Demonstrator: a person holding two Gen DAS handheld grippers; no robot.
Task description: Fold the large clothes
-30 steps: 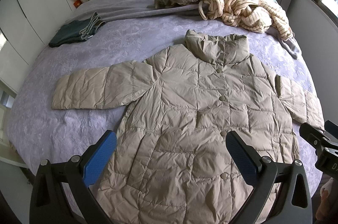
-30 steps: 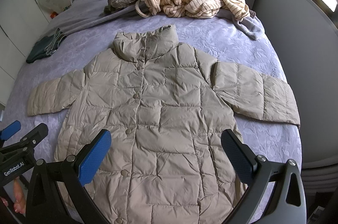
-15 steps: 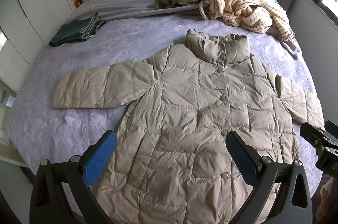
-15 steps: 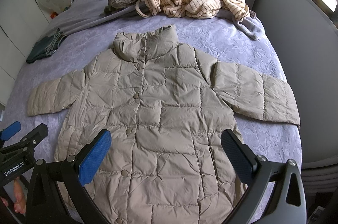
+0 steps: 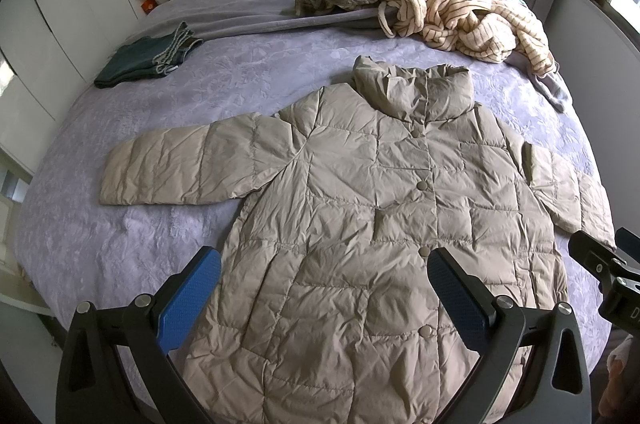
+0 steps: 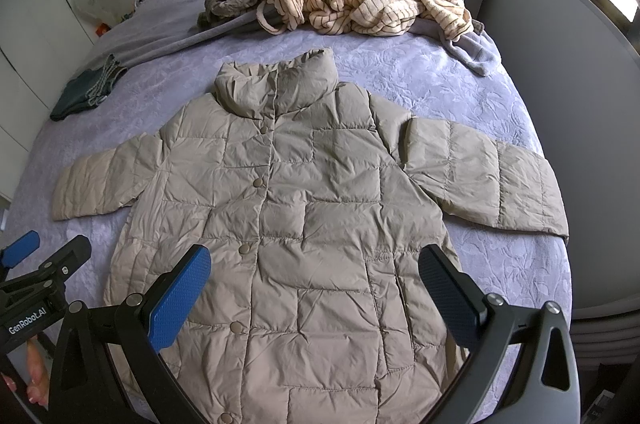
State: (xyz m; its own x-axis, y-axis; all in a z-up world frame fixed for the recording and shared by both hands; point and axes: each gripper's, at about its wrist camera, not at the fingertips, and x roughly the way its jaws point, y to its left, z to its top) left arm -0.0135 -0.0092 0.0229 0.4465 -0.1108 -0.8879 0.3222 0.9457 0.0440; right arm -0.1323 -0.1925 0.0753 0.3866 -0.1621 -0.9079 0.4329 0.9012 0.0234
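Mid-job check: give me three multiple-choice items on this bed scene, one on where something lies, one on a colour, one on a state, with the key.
1. Where does the folded dark green garment lie relative to the puffer coat?
A. On the coat's hem
B. Farther up the bed, toward the left edge
C. Under the striped robe

2. What colour are the pads on the left tool?
A. Blue
B. Red
C. Yellow

3. How does the coat lie?
A. Folded in half
B. Rolled into a bundle
C. Spread flat, front up, both sleeves out

Answers:
1 B: it sits apart from the coat on the bedspread, beyond the left sleeve.
2 A: both pad faces show blue.
3 C: the button line faces up and each sleeve extends sideways; both tools, left and right tool, hang open over the hem, gripping nothing.
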